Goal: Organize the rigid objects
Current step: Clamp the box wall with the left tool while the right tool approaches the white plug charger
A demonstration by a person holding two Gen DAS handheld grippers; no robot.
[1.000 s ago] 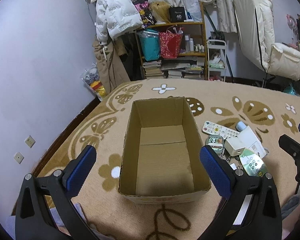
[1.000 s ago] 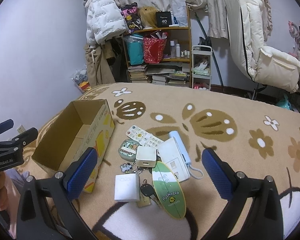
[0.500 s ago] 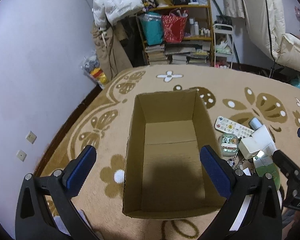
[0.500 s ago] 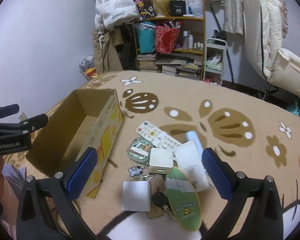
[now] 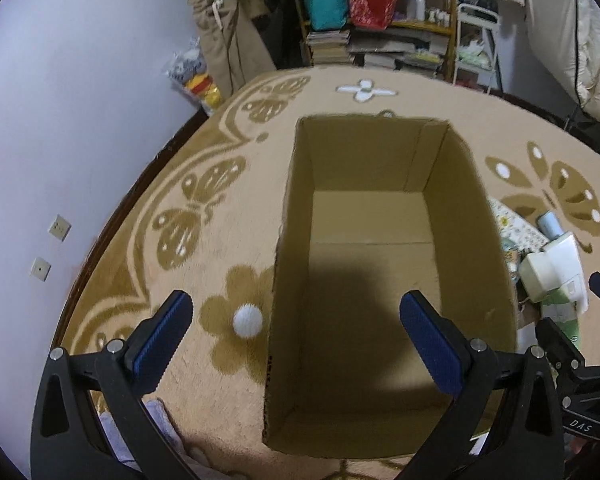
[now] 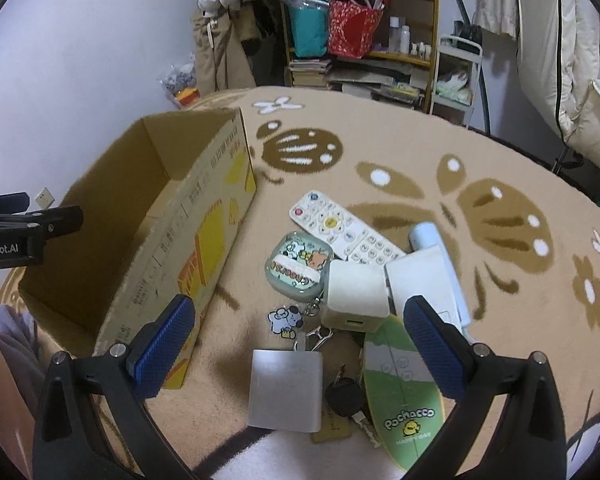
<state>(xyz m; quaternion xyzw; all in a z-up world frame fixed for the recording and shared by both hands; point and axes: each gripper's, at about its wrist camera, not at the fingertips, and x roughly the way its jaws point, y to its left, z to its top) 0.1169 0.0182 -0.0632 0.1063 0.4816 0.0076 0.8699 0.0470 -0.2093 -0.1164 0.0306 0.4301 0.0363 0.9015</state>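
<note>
While the left gripper (image 5: 296, 332) hangs over the cardboard box (image 5: 384, 280), its two blue fingers (image 5: 164, 336) are spread wide apart and hold nothing. One finger is above the rug (image 5: 204, 216) and the other is above the inside of the box. The box sits open on the rug, and its brown floor has nothing on it but a dark shadow.

Over on the other side, the right gripper (image 6: 298, 344) hangs above a little pile of things on the rug, just beside the box's yellow printed wall (image 6: 204, 240). Its fingers are spread wide too, and nothing is between them.

In the pile, a white remote control (image 6: 340, 226) lies at the far end. Touching it is a small round case (image 6: 298, 266) with cartoon animals on it, and a little dog charm (image 6: 285, 320) hangs from the case. A white cube charger (image 6: 356, 294) sits next to the case. A white box with a light blue tube on its far side (image 6: 424, 272) lies to the right of the charger. Closer to the camera are a flat silver square (image 6: 286, 388), a black key (image 6: 342, 396), and a green oval card with a yellow duck (image 6: 400, 396). The right finger hides part of the green card.

Far back stands a shelf (image 6: 360, 24) full of bags, books and bottles.
</note>
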